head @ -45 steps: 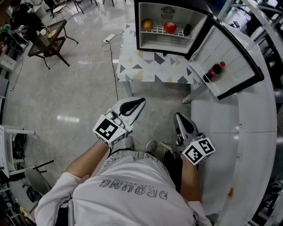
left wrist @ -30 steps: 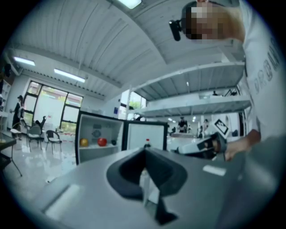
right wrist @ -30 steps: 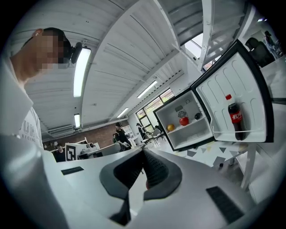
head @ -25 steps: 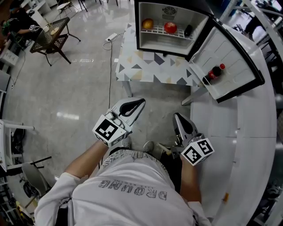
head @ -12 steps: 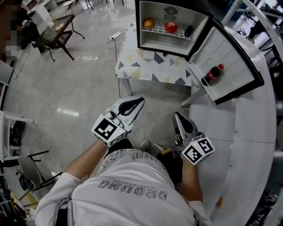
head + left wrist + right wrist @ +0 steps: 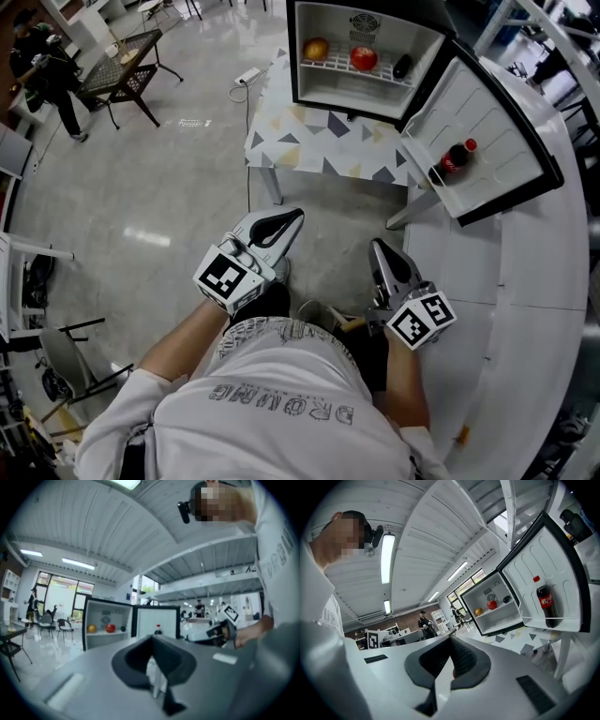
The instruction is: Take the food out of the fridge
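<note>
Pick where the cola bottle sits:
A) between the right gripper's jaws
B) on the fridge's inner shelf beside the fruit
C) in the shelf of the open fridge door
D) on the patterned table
C: the cola bottle stands in the shelf of the open fridge door, apart from the red fruit inside.

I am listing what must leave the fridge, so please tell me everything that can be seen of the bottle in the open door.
The bottle holds a dark, cola-like liquid and looks full. It has a red cap, which is on, and a red label with white print; the body looks like plastic. It stands upright and alone at the foot of the fridge door, which is swung wide open. A thin white rail crosses in front of its lower part and keeps it in. Nothing else touches it.
</note>
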Available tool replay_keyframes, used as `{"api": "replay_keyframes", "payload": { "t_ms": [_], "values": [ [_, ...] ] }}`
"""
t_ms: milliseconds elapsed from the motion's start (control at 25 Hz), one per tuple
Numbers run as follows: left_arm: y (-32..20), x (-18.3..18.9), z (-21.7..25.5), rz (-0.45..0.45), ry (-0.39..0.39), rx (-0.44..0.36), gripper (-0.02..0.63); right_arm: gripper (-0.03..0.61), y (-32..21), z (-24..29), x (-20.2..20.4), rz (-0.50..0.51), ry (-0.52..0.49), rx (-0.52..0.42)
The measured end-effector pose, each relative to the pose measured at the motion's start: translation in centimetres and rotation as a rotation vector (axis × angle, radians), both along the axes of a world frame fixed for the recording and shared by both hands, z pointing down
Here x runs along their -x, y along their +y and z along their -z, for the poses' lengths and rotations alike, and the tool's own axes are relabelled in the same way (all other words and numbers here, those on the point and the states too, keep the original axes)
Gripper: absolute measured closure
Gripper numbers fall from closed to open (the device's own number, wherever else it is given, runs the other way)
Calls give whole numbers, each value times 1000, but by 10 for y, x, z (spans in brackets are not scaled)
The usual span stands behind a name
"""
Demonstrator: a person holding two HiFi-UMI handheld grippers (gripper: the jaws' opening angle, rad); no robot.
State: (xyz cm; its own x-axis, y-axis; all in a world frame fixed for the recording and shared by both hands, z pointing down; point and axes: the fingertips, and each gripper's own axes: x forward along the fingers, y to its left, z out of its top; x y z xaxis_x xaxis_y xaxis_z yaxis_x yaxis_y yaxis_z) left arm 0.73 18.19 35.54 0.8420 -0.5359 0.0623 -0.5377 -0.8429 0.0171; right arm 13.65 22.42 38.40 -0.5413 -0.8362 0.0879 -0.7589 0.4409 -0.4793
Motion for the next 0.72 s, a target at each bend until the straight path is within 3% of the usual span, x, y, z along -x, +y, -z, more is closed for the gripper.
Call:
{"api": "replay_keyframes", "payload": {
  "t_ms": [320, 720],
  "values": [
    [-33, 0, -9, -5, 7, 14, 606, 589, -30, -8, -1, -15, 3, 16],
    [-117, 9, -18, -33, 4, 37, 606, 589, -113, -20, 7, -51, 0, 42]
  ]
}}
